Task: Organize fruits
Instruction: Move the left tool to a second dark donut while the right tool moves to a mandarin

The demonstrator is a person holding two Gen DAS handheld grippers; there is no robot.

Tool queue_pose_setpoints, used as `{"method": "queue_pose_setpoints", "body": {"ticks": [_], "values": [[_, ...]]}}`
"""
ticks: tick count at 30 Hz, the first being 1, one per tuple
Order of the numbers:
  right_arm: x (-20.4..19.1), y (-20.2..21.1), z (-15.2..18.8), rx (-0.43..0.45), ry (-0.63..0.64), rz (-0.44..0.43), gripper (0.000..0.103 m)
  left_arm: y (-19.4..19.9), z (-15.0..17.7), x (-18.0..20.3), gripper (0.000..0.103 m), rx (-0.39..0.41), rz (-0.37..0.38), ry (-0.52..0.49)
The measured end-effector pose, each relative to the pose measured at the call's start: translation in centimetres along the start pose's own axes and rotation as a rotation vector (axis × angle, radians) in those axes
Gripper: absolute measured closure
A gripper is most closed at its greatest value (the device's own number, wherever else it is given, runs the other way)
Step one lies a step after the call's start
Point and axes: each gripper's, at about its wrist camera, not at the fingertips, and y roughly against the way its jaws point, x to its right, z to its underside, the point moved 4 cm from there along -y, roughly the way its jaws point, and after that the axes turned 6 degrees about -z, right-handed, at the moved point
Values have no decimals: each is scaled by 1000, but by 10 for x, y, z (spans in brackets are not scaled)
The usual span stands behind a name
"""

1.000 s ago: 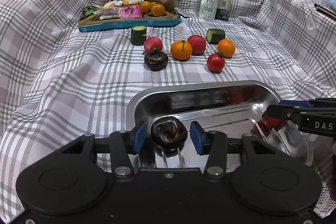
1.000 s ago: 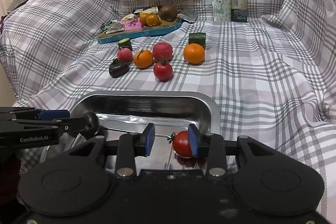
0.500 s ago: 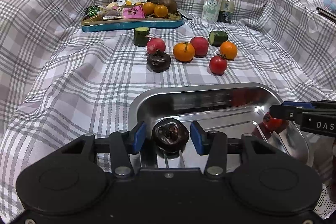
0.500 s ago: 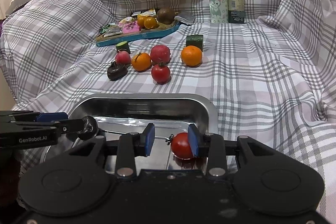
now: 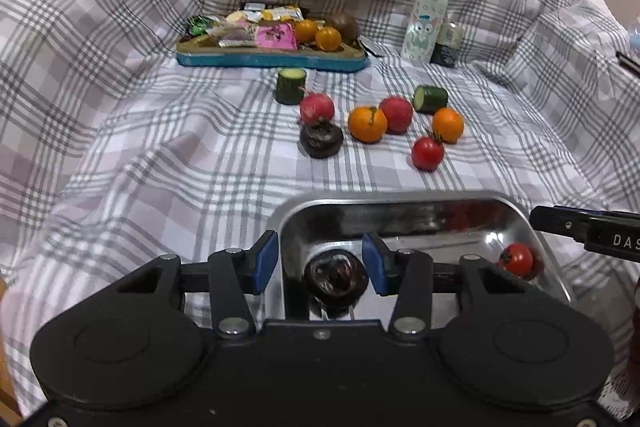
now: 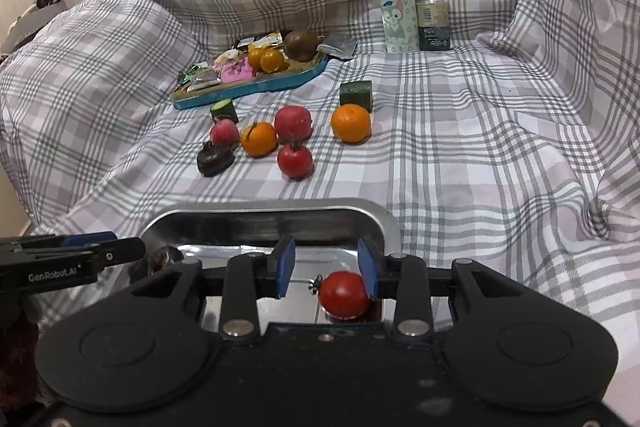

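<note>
A steel tray (image 5: 400, 205) (image 6: 384, 223) lies on the checked cloth in front of both grippers. A dark mangosteen (image 5: 336, 277) lies in its left part, between the open jaws of my left gripper (image 5: 320, 263), untouched by either pad. A red tomato (image 6: 344, 293) (image 5: 516, 259) lies in its right part, beside the right pad of my open right gripper (image 6: 326, 269). Further back on the cloth lie another mangosteen (image 5: 321, 141), a tomato (image 5: 427, 153), two oranges (image 5: 367, 124), two red fruits (image 5: 396, 115) and two cucumber pieces (image 5: 290, 85).
A blue tray (image 5: 272, 59) with snack packets and small oranges stands at the back. A pale green bottle (image 5: 426, 17) and a small dark can (image 5: 446, 45) stand to its right. The cloth rises in folds on both sides.
Both grippers have drawn back and risen a little. The left jaws have opened wider around the mangosteen, which now rests in the tray. The tomato stays where it lay.
</note>
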Motion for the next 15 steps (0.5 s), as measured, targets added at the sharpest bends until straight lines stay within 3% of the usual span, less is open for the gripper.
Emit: {"method": "queue_pose_setpoints", "body": {"ticks": [7,15], "values": [[2,1,-29,59,63,4,66,8,-39,6,50,110,-21,-72],[12,-25,-73,119,112,31,66,-17,-74,17,50,173,-54,-154]]}}
